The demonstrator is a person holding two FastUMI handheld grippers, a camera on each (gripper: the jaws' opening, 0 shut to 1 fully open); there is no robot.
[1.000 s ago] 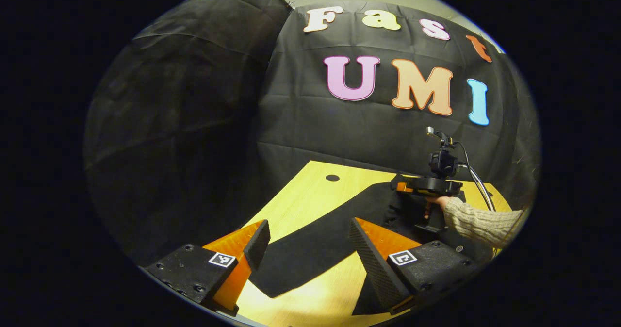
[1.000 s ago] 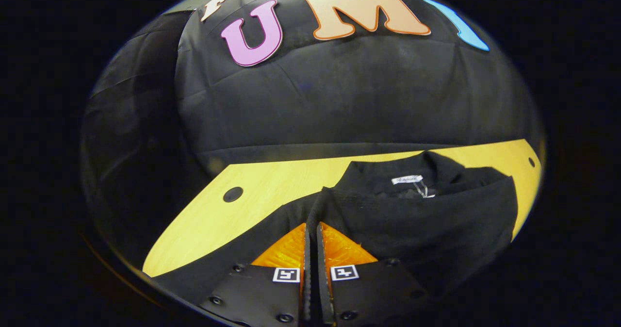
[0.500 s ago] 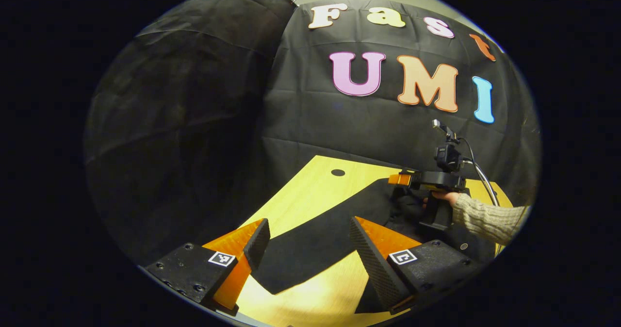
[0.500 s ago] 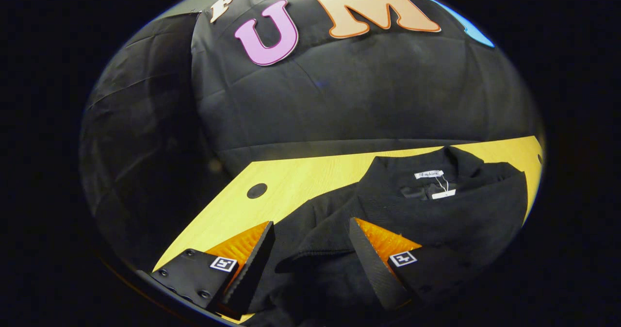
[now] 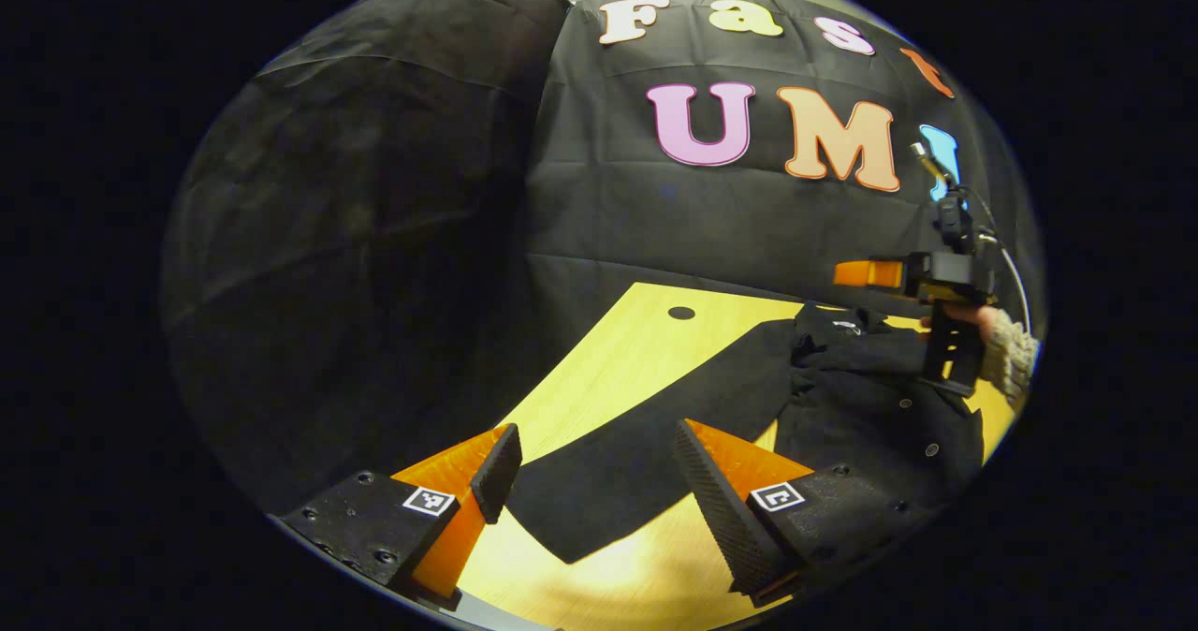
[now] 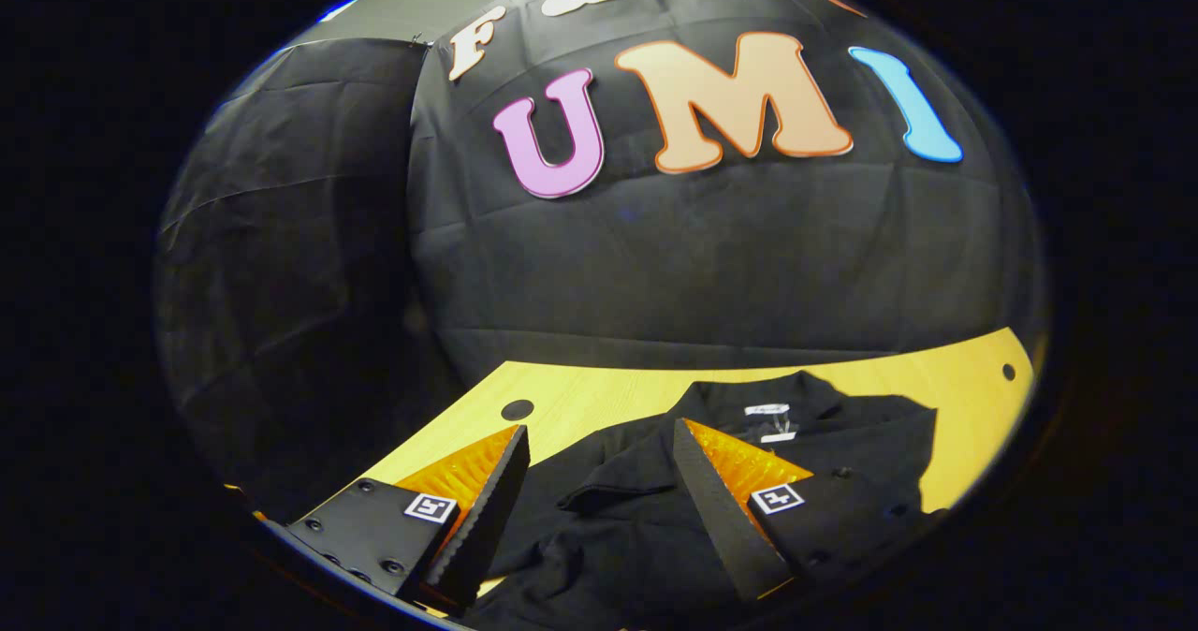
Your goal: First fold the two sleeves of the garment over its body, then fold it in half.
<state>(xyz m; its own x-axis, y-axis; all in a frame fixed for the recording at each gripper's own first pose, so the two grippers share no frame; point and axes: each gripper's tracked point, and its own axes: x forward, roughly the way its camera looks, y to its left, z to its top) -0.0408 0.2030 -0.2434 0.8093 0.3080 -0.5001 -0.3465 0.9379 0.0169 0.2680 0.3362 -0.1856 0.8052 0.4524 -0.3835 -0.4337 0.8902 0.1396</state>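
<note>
Left gripper [image 5: 590, 481] spread, above a flat sleeve [image 5: 646, 434] on the table [image 5: 618, 350]. Right gripper [image 6: 599, 491] spread, holding nothing, over the garment [image 6: 824, 444]; one sleeve [image 6: 618, 467] folded across its body. Collar tag [image 6: 767, 410] faces up near the wall.

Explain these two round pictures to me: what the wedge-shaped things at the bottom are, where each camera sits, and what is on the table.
No robot here: a person holds a two-finger gripper in each hand, and a camera rides on each. The wedges are that gripper's own fingers. In the left gripper view, the left gripper is open above a sleeve lying flat on the wooden table. Farther off, a hand holds the right gripper above the garment. In the right gripper view, the right gripper is open over the black garment. Neither holds anything.
</note>
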